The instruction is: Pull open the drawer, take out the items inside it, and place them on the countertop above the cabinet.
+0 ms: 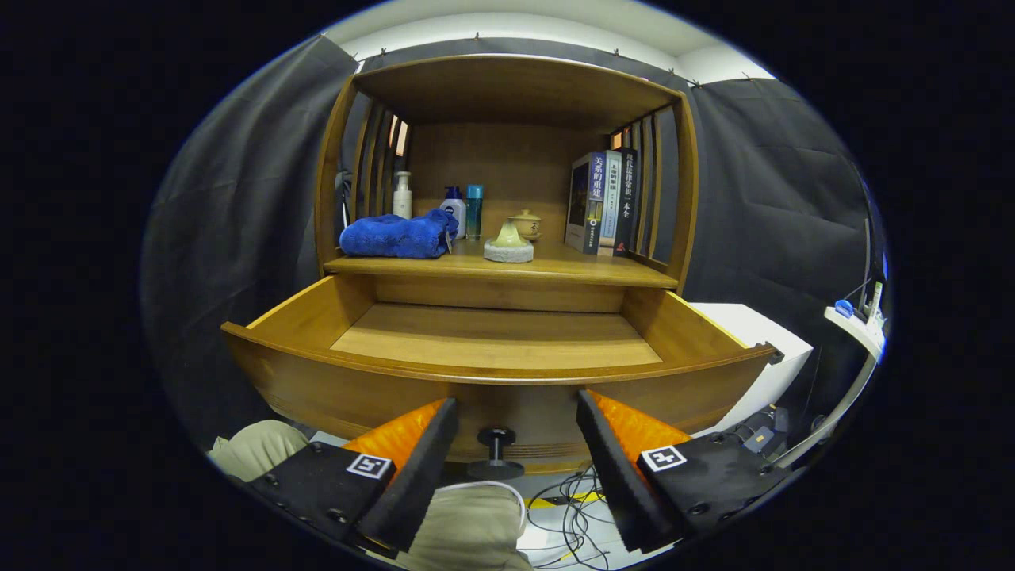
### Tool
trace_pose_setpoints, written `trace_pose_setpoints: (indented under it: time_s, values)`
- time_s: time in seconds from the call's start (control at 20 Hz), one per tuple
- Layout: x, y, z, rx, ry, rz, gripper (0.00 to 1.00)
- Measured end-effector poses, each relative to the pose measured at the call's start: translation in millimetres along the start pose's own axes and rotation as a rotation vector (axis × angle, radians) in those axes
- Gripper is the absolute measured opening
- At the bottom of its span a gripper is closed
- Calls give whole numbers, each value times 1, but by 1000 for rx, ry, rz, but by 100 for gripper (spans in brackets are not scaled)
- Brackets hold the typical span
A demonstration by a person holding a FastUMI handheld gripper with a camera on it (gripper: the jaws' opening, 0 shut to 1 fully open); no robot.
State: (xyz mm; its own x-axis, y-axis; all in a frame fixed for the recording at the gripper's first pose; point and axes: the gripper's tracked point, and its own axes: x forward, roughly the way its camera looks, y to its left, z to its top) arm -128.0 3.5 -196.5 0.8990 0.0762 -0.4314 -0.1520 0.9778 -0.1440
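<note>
So the gripper (515, 444) had its jaws spread wide, clamped on nothing, with the drawer's little dark knob (496, 454) sitting right between the fingers. Straight ahead at 12 o'clock, the drawer (492, 381) was pulled well out and, far as I could see, its wooden floor looked bare. On the countertop (555, 268) above: a blue towel (396, 235) around 11 o'clock, some bottles (453, 208) behind it, a small stone-looking ornament (508, 242) dead ahead, books (603, 202) at 1 o'clock. Guessing the towel's soft and light, so pinch a fold; the ornament seems heavier and breakable, so grab its base.
</note>
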Motion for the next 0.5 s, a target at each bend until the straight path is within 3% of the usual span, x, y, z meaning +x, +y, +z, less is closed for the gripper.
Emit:
trace_pose_setpoints:
  time_s: [0.5]
  values:
    - [43, 8, 24, 7, -4, -1, 98]
